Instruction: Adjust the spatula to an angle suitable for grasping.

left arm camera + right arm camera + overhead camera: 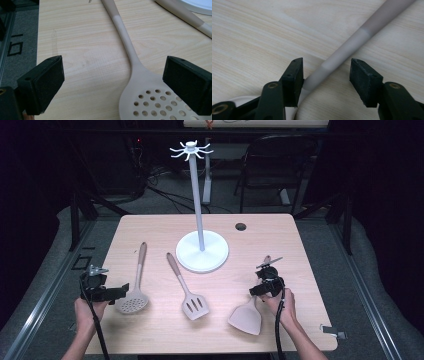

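We see a solid beige spatula [246, 318] lying flat at the desk's [150, 227] near right, its handle running between the jaws of the right gripper [325, 80]; those jaws stand apart, the left one touching the handle, the right one clear of it. To its left lie a slotted turner [192, 302] and a perforated skimmer [150, 100]. The left gripper [112, 82] rests at the desk's near left, jaws wide apart, holding nothing, beside the skimmer's head. A white hook stand [201, 251] rises behind them
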A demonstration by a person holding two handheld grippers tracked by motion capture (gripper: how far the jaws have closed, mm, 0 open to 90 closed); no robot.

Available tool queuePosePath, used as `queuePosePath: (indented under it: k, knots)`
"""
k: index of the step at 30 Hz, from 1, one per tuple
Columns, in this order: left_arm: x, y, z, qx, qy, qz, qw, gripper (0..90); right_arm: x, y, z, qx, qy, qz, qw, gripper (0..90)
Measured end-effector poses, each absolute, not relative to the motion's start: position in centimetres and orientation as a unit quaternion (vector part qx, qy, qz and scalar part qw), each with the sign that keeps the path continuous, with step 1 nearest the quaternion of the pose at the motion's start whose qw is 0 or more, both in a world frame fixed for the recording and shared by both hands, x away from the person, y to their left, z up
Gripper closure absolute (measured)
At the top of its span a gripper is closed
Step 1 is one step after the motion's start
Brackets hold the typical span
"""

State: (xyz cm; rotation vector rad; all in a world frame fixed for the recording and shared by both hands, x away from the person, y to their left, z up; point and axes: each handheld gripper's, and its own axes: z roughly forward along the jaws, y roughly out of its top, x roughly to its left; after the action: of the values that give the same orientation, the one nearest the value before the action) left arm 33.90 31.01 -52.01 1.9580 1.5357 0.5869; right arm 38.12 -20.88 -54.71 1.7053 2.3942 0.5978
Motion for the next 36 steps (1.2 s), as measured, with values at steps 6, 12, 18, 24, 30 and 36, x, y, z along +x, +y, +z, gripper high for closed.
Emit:
queuePosePath:
  k: [6, 12, 18, 24, 30, 36]
  knots:
    - [33.9, 31.1, -52.0, 0.734, 0.575, 0.219, 0.288, 3.6, 38.2, -20.7, -54.8, 0.56, 0.802, 0.198, 0.061, 51.2]
    - [33.9, 31.1, -52.0, 0.734, 0.574, 0.218, 0.289, 3.6, 38.1, -19.8, -54.5, 0.535, 0.821, 0.195, 0.051, 60.9]
    - [33.8, 31.1, -52.0, 0.734, 0.574, 0.217, 0.289, 3.6, 37.8, -19.5, -54.2, 0.524, 0.829, 0.188, 0.052, 64.6]
    - [33.8, 31.1, -52.0, 0.735, 0.573, 0.218, 0.288, 3.7, 37.6, -19.7, -53.9, 0.512, 0.842, 0.162, 0.041, 68.2]
    - [33.9, 30.9, -52.0, 0.736, 0.572, 0.218, 0.287, 3.8, 37.5, -19.7, -53.9, 0.512, 0.844, 0.16, 0.021, 68.7]
    - [33.9, 30.7, -52.0, 0.74, 0.569, 0.219, 0.285, 3.8, 38.1, -19.4, -54.6, 0.536, 0.826, 0.175, 0.023, 70.6]
